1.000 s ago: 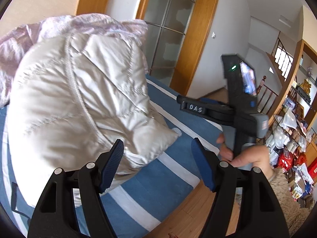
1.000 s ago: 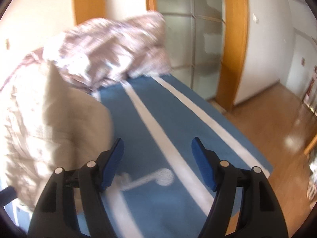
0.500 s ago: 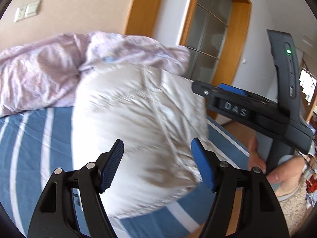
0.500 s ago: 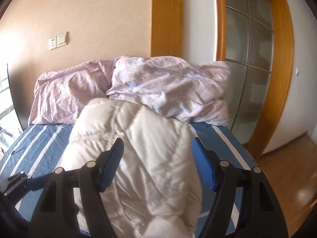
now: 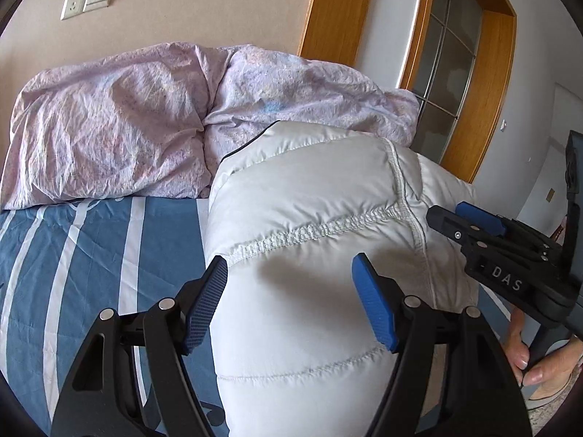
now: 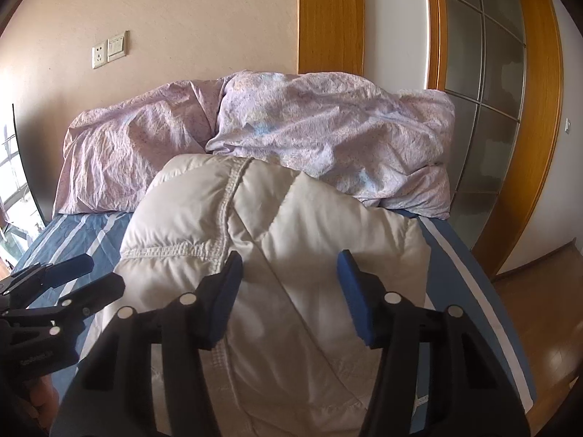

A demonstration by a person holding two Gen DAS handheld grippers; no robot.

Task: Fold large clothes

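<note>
A puffy white quilted jacket [image 5: 309, 200] lies bundled on the blue striped bed sheet [image 5: 73, 255]. My left gripper [image 5: 289, 266] hovers over its near end, open, the jacket showing between its blue pads without touching them. In the right wrist view the same jacket [image 6: 291, 225] fills the middle. My right gripper [image 6: 289, 258] hangs above it with its jaws closing; the fabric lies under the gap and the pads do not press on it. Each gripper appears in the other's view: the right gripper [image 5: 473, 229] at the jacket's right side, the left gripper [image 6: 73, 276] at its left.
Crumpled lilac bedding [image 5: 145, 120] [image 6: 328, 120] is piled against the wall behind the jacket. A wood-framed frosted glass door [image 6: 481, 91] and wooden floor [image 6: 539, 291] lie right of the bed. A hand [image 5: 528, 360] grips the right gripper's handle.
Both views have swung from the bed's right edge toward the wall, so the jacket now sits centred under each gripper. The right gripper's jaws stand narrower than before.
</note>
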